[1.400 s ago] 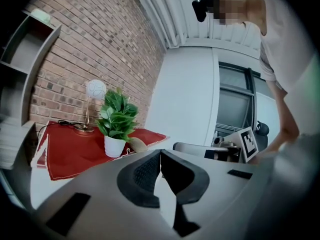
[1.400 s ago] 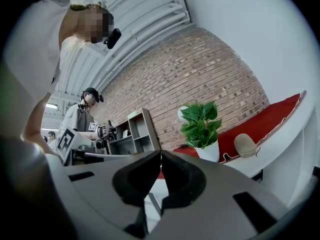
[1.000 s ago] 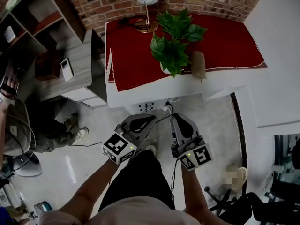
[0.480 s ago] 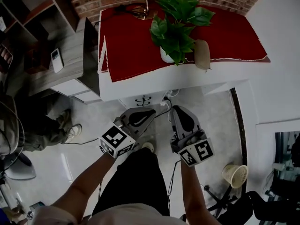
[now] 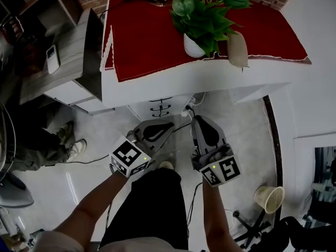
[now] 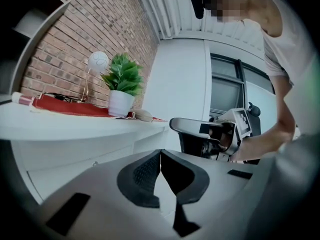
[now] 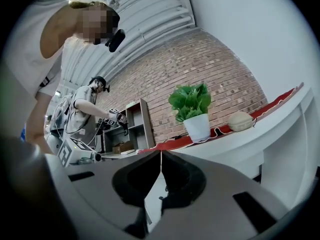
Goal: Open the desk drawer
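Person wearing a pale short-sleeved top and black trousers. The grey plastic left gripper and right gripper look alike — black-lined jaws, each bearing a black-and-white square-marker cube.

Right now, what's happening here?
A person faces a white desk with a tool in each hand. The left tool and right tool are both shut and empty, side by side, short of the drawers. The drawers look closed and untouched. A red cloth and a plant sit on top.
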